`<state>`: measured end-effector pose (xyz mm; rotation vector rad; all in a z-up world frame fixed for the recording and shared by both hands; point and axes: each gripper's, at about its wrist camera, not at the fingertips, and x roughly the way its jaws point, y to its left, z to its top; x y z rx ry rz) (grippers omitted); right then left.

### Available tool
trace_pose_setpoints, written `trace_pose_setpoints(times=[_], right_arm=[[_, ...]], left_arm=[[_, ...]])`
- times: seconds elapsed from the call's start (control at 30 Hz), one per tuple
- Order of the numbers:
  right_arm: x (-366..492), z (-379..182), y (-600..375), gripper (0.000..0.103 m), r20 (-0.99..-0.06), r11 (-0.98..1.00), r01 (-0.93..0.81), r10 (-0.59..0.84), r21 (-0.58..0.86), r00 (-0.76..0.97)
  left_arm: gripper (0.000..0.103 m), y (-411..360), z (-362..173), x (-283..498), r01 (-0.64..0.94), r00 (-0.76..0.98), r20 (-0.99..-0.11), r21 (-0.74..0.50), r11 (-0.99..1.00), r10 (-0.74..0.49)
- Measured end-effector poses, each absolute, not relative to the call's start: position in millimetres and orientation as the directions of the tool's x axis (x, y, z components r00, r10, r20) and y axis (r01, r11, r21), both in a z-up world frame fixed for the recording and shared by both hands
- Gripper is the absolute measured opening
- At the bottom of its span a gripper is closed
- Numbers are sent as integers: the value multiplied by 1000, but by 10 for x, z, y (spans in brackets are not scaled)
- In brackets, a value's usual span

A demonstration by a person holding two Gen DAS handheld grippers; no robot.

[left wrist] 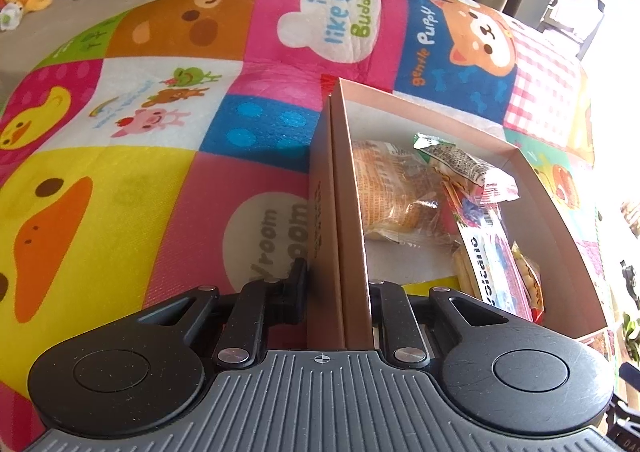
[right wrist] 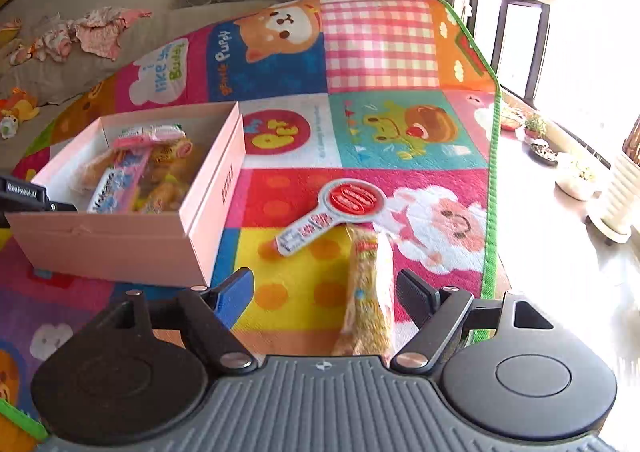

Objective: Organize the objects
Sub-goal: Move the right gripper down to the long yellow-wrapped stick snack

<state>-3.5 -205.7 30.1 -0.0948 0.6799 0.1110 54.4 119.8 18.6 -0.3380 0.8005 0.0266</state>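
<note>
Snack packets already fill much of the pink box (right wrist: 120, 236) on the play mat (right wrist: 380, 52), and one long yellow packet (right wrist: 368, 292) lies on the mat just right of the box, between the wide-spread fingers of the right gripper (right wrist: 326, 292), which do not press it. The left gripper (left wrist: 340, 280) is narrowed onto the box's side wall, holding the box steady. To do this well, I would centre the packet between the pads, close across its narrow width, then lift it clear of the wall; the round red-and-white packet (right wrist: 336, 212) just beyond should stay undisturbed.
</note>
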Motion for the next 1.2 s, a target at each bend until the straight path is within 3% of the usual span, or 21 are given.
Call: trace_pose_setpoints(times=[0.5, 0.63, 0.87, 1.2], right_arm=[[-104, 42, -2274, 81, -638, 995, -85, 103, 58, 763], [-137, 51, -2276, 57, -624, 994, -87, 106, 61, 774], [-164, 58, -2296, 40, -618, 995, -70, 95, 64, 780], [-544, 69, -2197, 39, -627, 989, -145, 127, 23, 768]], left_arm=[[18, 1157, 195, 543, -154, 693, -717, -254, 955, -78], [17, 1142, 200, 549, -156, 690, -720, -246, 957, -72], [17, 1146, 207, 551, -160, 686, -724, -250, 955, -75], [17, 1154, 210, 550, -159, 683, -726, -252, 955, -78]])
